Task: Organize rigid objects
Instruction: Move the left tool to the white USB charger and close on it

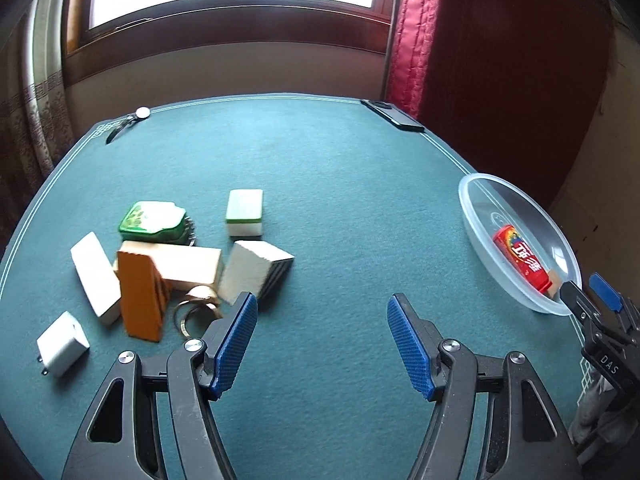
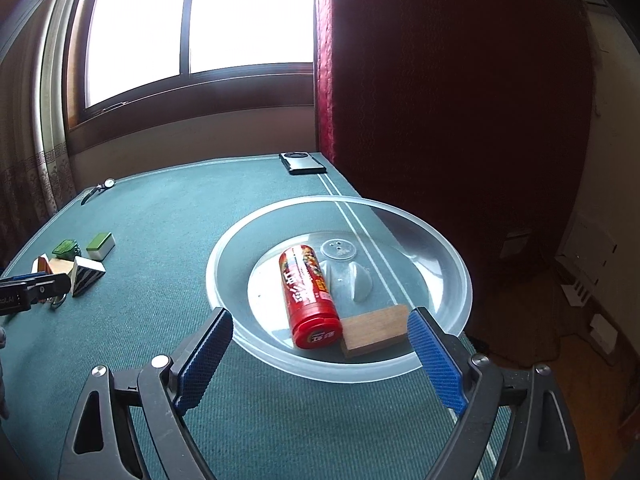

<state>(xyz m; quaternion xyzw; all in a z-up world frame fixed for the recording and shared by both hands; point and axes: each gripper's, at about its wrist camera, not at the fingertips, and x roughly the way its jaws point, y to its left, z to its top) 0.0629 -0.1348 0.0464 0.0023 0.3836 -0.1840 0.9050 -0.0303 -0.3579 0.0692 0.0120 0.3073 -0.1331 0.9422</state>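
Observation:
A clear plastic bowl (image 2: 440, 248) holds a red canister (image 2: 308, 294) lying on its side and a small wooden block (image 2: 376, 330). My right gripper (image 2: 320, 346) is open and empty, just above the bowl's near rim. In the left wrist view the bowl (image 1: 480, 200) sits at the right, with the right gripper (image 1: 588, 296) at its near edge. My left gripper (image 1: 322, 340) is open and empty, just right of a pile: orange block (image 1: 140, 296), wooden block (image 1: 188, 264), striped white block (image 1: 256, 272), green-topped tile (image 1: 245, 212), green tin (image 1: 154, 220), white block (image 1: 96, 276), metal rings (image 1: 196, 304).
A white charger (image 1: 62, 344) lies at the left of the green felt table (image 1: 340, 200). A phone (image 1: 394, 114) lies at the far right corner and a watch (image 1: 128, 120) at the far left. A red curtain (image 1: 500, 60) hangs behind the table.

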